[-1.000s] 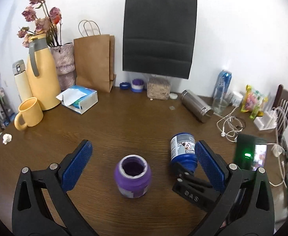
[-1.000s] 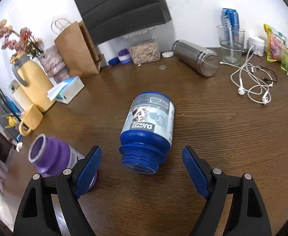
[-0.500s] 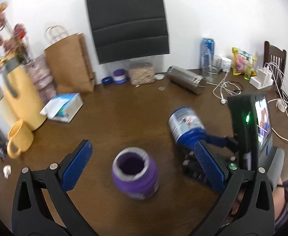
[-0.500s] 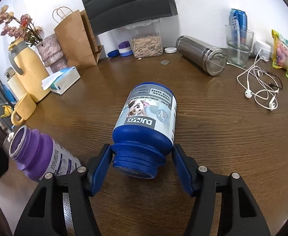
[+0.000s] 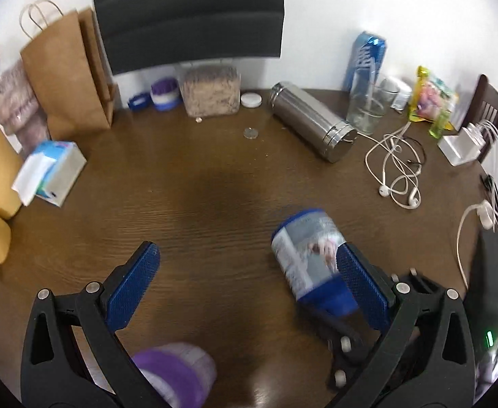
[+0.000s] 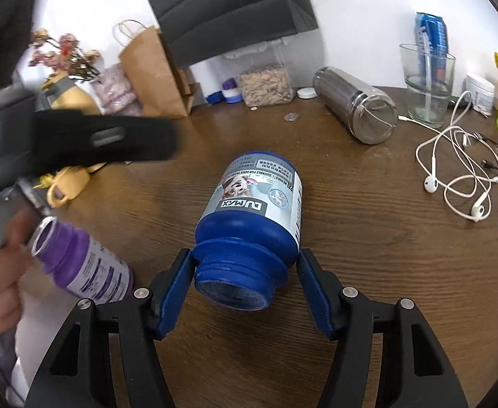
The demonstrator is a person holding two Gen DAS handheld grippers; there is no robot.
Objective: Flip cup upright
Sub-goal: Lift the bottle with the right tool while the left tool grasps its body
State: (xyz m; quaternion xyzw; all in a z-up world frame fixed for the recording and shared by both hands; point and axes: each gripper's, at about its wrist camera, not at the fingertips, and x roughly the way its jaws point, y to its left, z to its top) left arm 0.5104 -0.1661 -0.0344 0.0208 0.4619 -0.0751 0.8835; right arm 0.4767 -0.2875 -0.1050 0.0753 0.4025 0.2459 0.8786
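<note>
Blue plastic sits square between your right gripper (image 6: 245, 289) pads: the blue jar (image 6: 252, 224) lies on its side on the table (image 6: 367, 238), and your right jaws have closed around its neck and shoulder, one pad on each side, touching or all but touching. Its long axis runs straight ahead of that gripper, along the fingers, with the open mouth pointing back toward the camera and the flat base pointing away. So the jar is held at the mouth end, with most of its body ahead of the pads. To stand it up, you would probably have to swing the base down and the mouth up, a pitch of the wrist rather than a roll. Your left gripper (image 5: 249, 289) is wide open and holds nothing; the blue jar lies just to the right of its right pad, tilted. A purple jar (image 5: 177, 374), blurred, is low and close beneath the left gripper; whether it stands upright, you cannot tell from here.
</note>
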